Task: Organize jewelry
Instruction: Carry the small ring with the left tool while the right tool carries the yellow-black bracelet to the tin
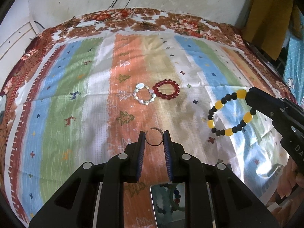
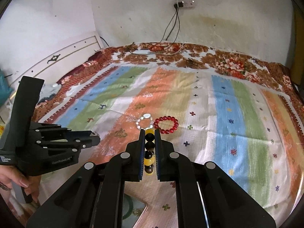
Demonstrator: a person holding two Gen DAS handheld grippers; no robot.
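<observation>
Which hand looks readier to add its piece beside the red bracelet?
Probably the right gripper: it grips the yellow-and-black bracelet, held clear of the cloth, with the red bracelet just ahead. The left gripper holds a thin ring farther back.

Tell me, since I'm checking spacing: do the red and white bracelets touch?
Cannot tell. In the left wrist view the red bracelet and white bracelet look joined at one edge; the right wrist view shows no clear gap.
</observation>
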